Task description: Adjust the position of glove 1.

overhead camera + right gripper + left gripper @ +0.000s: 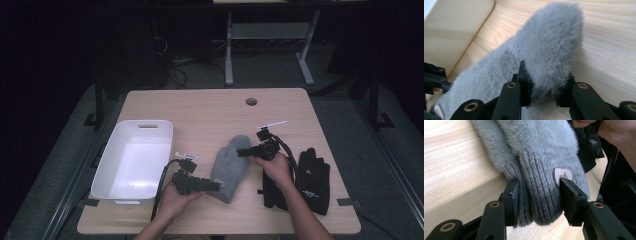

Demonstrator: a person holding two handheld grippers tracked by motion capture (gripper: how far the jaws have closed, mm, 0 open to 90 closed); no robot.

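1. A grey fuzzy mitten (231,167) is being held flat on the bench (210,107), between a white bin (134,161) and black gloves (306,181).
2. The ribbed cuff (544,187) is being gripped by the left claw (539,195), its jaws half closed and pressing both sides.
3. The fluffy fingertip end (554,47) is being pinched by the right claw (546,86), its jaws narrowed around it.
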